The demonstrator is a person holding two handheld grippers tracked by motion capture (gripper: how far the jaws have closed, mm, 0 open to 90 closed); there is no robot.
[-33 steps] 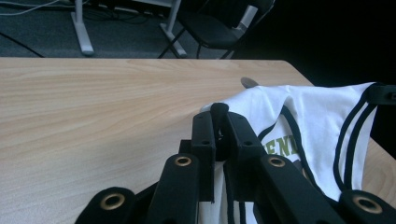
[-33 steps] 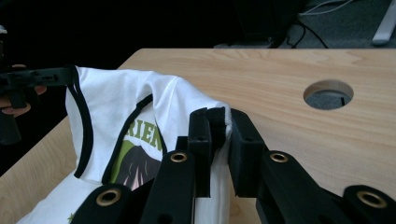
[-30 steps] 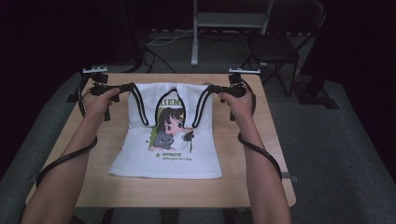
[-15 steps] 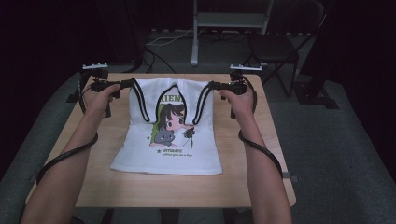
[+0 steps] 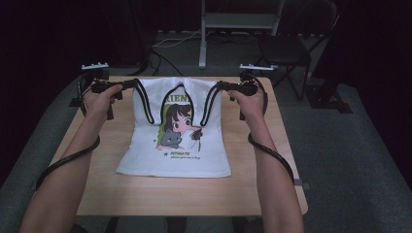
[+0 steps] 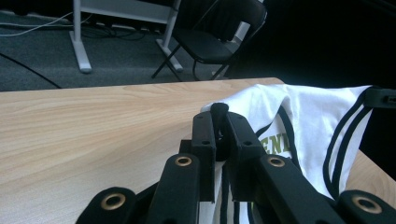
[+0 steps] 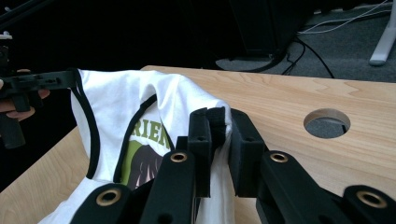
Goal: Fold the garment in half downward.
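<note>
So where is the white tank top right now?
In the high view the white tank top lies mid-table, hem toward the person, its shoulders lifted at the far edge, pinched by the left gripper and right gripper.

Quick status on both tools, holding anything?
Left tool: shut on the white tank top, at one shoulder strap.
Right tool: shut on its other strap.

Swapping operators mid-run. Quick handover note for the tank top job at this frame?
Left gripper: shut on the tank top's shoulder strap, at the table's far left.
Right gripper: shut on the other strap, far right.
Tank top: white with black trim, cartoon print face up. Its hem and lower body lie flat on the wooden table; the strap end is lifted and stretched between the two grippers.
Done: both straps gripped, top spread wide.
Left: probably lay the strap end down flat or fold it, then release; the frames don't show which.
</note>
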